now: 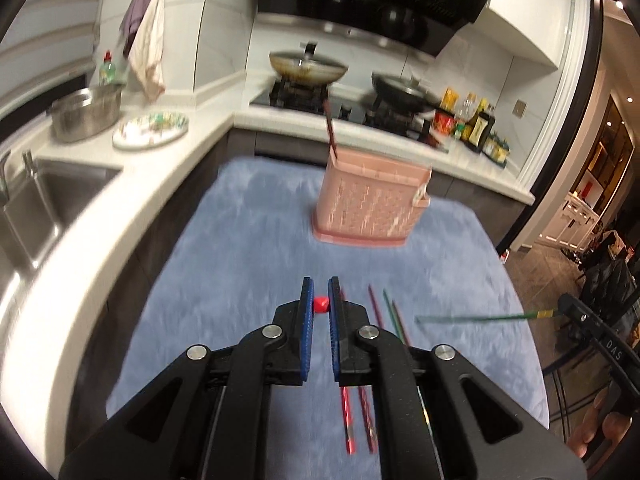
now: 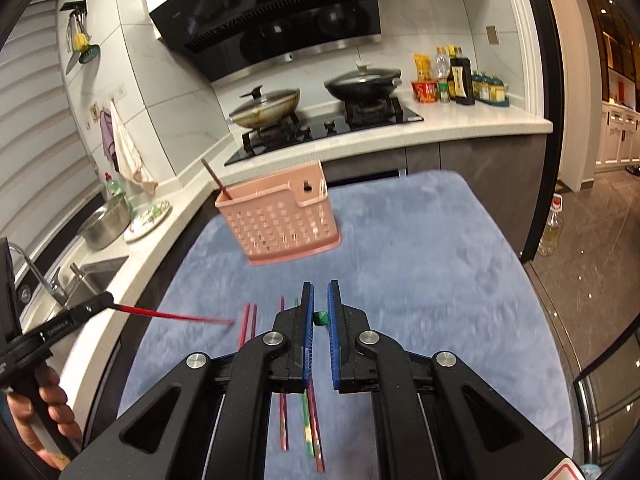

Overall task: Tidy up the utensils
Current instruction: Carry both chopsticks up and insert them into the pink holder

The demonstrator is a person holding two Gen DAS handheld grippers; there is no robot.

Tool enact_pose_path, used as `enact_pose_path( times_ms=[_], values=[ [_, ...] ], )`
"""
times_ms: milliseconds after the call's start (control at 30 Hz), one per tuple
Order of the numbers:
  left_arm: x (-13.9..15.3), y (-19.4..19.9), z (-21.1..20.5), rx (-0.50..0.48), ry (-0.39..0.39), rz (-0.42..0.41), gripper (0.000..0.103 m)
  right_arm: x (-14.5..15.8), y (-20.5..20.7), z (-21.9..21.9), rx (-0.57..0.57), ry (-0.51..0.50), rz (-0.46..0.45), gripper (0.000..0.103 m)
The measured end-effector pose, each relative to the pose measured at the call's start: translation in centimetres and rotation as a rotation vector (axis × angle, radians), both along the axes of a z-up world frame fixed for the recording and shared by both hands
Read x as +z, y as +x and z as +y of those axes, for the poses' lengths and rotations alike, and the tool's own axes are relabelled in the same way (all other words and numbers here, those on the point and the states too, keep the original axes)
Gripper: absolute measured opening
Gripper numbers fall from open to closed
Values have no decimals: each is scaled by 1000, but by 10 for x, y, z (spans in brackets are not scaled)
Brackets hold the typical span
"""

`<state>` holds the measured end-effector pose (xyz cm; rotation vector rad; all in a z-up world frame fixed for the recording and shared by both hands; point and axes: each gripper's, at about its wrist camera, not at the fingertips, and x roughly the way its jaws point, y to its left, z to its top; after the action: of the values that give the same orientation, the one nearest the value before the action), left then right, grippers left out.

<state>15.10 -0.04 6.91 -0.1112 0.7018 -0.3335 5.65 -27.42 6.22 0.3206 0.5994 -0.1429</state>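
Both grippers, left [image 1: 320, 305] and right [image 2: 320, 317], clench chopsticks; pink basket [image 2: 280, 222] ahead

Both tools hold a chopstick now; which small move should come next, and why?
Probably carry the left tool with its red chopstick forward over the pink basket. It is gripped, and one chopstick stands there already.
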Motion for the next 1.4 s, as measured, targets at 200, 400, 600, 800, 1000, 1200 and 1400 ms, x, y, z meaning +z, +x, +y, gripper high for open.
enact_pose_path(
  times_ms=[200, 400, 600, 800, 1000, 1200, 1400],
  values=[
    [29, 26, -11, -7, -18, -48, 7, 18, 21, -10, -5, -2, -34, 6],
    [57, 47, -25, -20, -24, -100, 7, 38, 43, -22, 0, 4, -76, 6],
    [91, 70, -39, -34, -40, -153, 7, 64, 75, -32, 26, 15, -114, 6],
    [126, 98, -50, -19, -58, -222, 7, 92, 113, -32, 53, -5, -159, 6],
    [153, 129, -61, -3, -69, -273, 7, 132, 152, -37, 60, 7, -239, 6],
    [164, 161, -72, 16, -56, -300, 7, 161, 190, -36, 63, 28, -300, 6],
    [155, 184, -83, 24, -30, -293, 7, 160, 227, -33, 67, 47, -309, 6]
  ],
)
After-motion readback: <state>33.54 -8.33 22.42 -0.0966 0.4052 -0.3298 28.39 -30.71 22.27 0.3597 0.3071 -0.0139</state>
